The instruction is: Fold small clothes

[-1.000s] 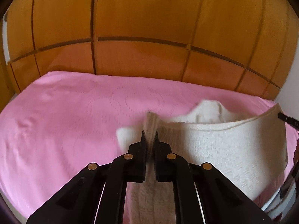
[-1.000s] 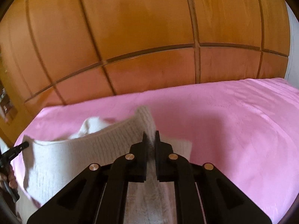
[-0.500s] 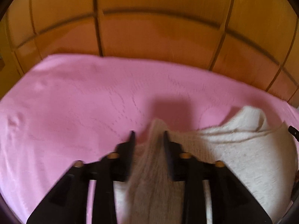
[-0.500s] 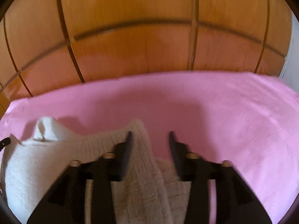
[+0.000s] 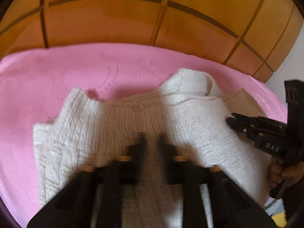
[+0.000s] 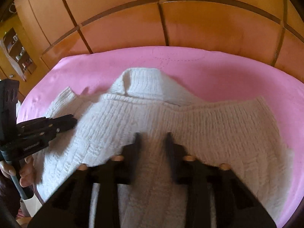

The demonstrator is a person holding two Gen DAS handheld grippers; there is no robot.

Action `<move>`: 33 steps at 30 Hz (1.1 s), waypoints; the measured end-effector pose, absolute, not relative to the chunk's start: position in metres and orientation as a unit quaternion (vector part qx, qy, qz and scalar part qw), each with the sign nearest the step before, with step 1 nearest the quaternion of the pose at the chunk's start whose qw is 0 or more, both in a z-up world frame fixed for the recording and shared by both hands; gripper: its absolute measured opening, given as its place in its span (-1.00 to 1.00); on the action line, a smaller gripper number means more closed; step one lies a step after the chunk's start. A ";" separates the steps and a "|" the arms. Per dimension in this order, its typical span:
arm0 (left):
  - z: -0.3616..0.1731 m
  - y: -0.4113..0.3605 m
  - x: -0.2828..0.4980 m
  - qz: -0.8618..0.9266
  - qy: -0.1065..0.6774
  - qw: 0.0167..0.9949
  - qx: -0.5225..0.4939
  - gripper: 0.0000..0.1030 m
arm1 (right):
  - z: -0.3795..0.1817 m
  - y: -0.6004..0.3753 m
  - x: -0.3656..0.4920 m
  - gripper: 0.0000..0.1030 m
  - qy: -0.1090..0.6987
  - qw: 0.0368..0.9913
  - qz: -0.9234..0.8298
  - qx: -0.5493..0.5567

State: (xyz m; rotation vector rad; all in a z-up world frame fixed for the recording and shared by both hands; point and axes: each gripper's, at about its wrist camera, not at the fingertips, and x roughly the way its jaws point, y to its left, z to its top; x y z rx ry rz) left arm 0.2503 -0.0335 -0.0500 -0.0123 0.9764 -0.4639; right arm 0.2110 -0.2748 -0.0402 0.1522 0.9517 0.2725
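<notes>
A white knitted sweater (image 5: 133, 117) lies folded over on the pink bedcover (image 5: 57, 72), its ribbed hem edge lying across below the turtleneck collar (image 5: 191, 81). It also shows in the right wrist view (image 6: 190, 125), collar (image 6: 142, 83) at the top. My left gripper (image 5: 151, 136) is open, its fingers apart just above the knit, holding nothing. My right gripper (image 6: 153, 135) is open too, above the sweater's middle. Each gripper shows in the other's view: the right gripper (image 5: 230, 121) at the right edge, the left gripper (image 6: 73, 121) at the left edge.
An orange wooden headboard wall (image 5: 152, 19) runs behind the bed. The pink cover (image 6: 228, 72) extends beyond the sweater on all far sides. A shelf nook with small items (image 6: 17, 53) sits at far left. The person's fingers (image 6: 24, 172) grip the left tool's handle.
Both grippers opened and let go of the sweater's hem, which now lies folded over the body. Both pulled back toward me and the other gripper came into each view.
</notes>
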 end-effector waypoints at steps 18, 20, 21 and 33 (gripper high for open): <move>-0.062 -0.039 0.278 -0.148 0.447 0.882 -0.015 -0.87 | -0.048 -0.274 0.222 -0.74 0.438 0.890 0.082 0.098; -0.055 -0.030 0.271 -0.141 0.447 0.883 -0.028 -0.87 | -0.038 -0.280 0.211 -0.50 0.426 0.895 0.077 0.103; -0.047 -0.025 0.264 -0.132 0.439 0.888 -0.031 -0.87 | -0.033 -0.284 0.205 -0.30 0.420 0.898 0.076 0.105; -0.059 0.033 0.194 -0.070 0.427 0.901 -0.036 -0.87 | -0.047 -0.333 0.107 0.26 0.421 0.900 0.009 0.111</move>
